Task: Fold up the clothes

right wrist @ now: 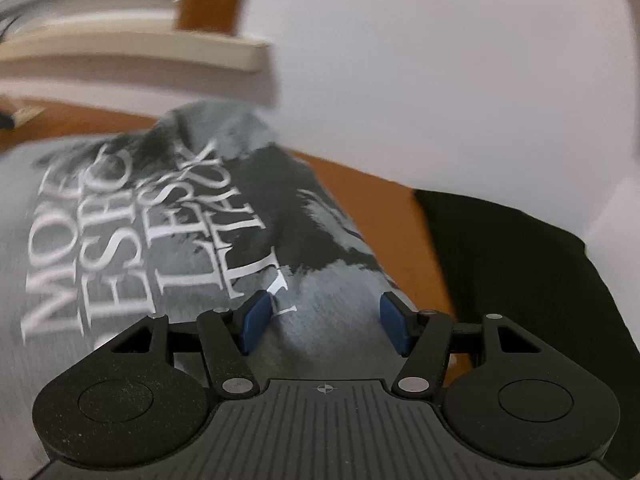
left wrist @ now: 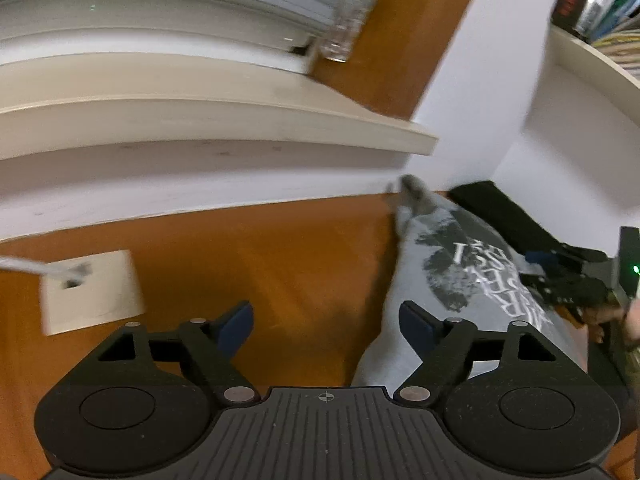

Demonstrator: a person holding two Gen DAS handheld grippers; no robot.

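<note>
the left gripper [left wrist: 326, 326] is held wide open over the bare orange table [left wrist: 248, 264], with nothing between its blue pads. the right gripper [right wrist: 324, 322] is also spread wide, a raised fold of the grey printed t-shirt [right wrist: 160, 216] lying between its pads ungripped. the t-shirt is laid on the table's right side, its long axis running near to far. a black garment [right wrist: 520, 264] lies just right of it.

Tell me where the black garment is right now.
The black garment lies on the orange table against the white wall, right of the grey printed T-shirt. In the right wrist view it sits just beyond the right gripper.
</note>
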